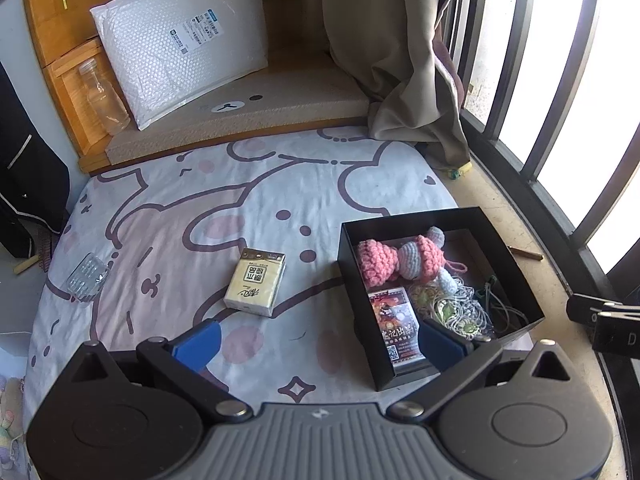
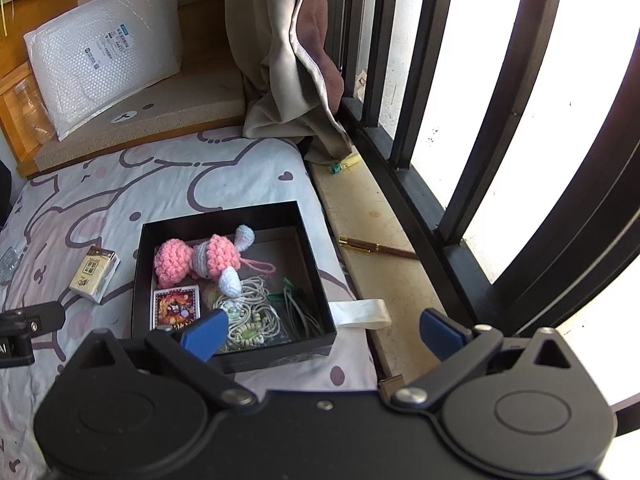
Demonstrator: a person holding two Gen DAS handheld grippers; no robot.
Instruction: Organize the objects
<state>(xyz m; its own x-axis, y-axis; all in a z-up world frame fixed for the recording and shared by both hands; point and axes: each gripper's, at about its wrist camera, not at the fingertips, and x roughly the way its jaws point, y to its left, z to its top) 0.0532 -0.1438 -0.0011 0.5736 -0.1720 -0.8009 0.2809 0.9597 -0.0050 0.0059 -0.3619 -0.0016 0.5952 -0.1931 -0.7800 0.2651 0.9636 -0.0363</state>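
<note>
Bedsheet (image 1: 160, 240) ahead, both my left gripper (image 1: 318, 340) and right gripper (image 2: 322, 330) spread wide and empty; tissue pack (image 1: 256, 282) lies beside the black box (image 1: 508, 256), so I'd grab it next.

Bed (image 1: 160, 208) with cartoon-print sheet, bearing a black box (image 1: 516, 280), a tissue pack (image 1: 256, 282) and a clear plastic tray (image 1: 86, 276).

Your left gripper (image 1: 318, 340) has a matte black body with two round side housings, a ribbed grey centre panel carrying a small embossed mark, silver pivot bolts on black link arms, and blue fingertip pads (image 1: 200, 342). Your right gripper (image 2: 322, 334) matches it: black housings, triangular cut-outs, silver bolts, blue pads (image 2: 442, 334), plus a small centre screw.
</note>
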